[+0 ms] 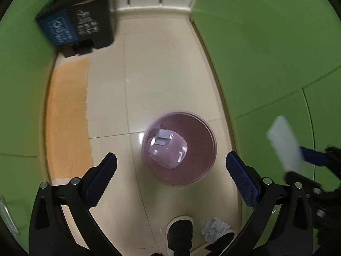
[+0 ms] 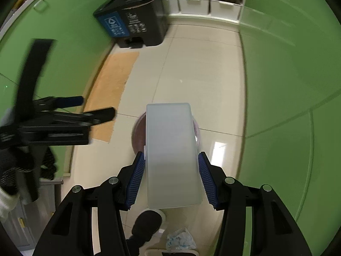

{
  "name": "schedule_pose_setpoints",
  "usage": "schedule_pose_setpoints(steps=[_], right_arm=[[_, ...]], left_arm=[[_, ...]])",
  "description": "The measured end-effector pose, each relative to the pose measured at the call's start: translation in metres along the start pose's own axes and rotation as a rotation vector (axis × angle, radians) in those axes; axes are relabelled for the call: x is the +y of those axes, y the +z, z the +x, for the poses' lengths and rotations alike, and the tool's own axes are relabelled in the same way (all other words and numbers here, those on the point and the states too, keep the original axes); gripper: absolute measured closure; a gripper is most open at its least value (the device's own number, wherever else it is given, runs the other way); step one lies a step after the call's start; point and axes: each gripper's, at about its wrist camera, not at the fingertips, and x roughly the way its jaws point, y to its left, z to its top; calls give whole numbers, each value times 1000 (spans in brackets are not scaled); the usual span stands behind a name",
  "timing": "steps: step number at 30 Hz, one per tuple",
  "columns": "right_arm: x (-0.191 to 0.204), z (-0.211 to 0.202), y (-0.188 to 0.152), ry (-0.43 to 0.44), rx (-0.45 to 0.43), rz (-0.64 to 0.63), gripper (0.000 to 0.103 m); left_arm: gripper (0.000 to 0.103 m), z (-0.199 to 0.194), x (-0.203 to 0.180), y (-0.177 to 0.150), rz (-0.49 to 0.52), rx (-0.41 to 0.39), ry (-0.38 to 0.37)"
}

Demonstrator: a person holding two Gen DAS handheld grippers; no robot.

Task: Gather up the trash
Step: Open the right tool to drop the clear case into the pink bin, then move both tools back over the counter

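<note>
The left gripper (image 1: 171, 178) stands wide open and empty, pointing steeply down over the pink bin (image 1: 179, 148) on the tiled floor (image 1: 166, 68); a small grey piece lies inside the bin. The right gripper (image 2: 169, 178) clamps a translucent plastic box (image 2: 171, 155) across its short sides, its long axis running forward along the fingers. The bin lies directly beyond the box, so the right hand is positioned to release.

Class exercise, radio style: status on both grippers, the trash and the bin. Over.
Left gripper open, empty. Right gripper shut on translucent plastic box, above pink bin. Crumpled wrapper on floor by shoe.
</note>
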Motion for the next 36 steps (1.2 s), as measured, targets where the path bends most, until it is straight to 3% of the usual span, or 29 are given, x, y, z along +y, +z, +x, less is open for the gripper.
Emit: schedule_pose_setpoints(steps=[9, 10, 11, 12, 20, 27, 33, 36], right_arm=[[26, 42, 26, 30, 12, -58, 51], [27, 42, 25, 31, 14, -61, 37], [28, 41, 25, 32, 10, -63, 10], [29, 40, 25, 31, -9, -61, 5], [22, 11, 23, -5, -23, -37, 5], [10, -83, 25, -35, -97, 16, 5], [2, -224, 20, -63, -230, 70, 5], [0, -313, 7, -84, -317, 110, 5]], left_arm=[[3, -43, 42, -8, -79, -80, 12], [3, -44, 46, -8, -85, -85, 14], [3, -47, 48, -10, -91, -90, 16], [3, -49, 50, -10, -92, -92, 17], [3, -80, 34, -6, -83, -125, 16], [3, -155, -8, 9, -36, -161, -15], [3, -262, -56, 24, 43, -217, -53], [3, -321, -89, 29, 95, -253, -74]])
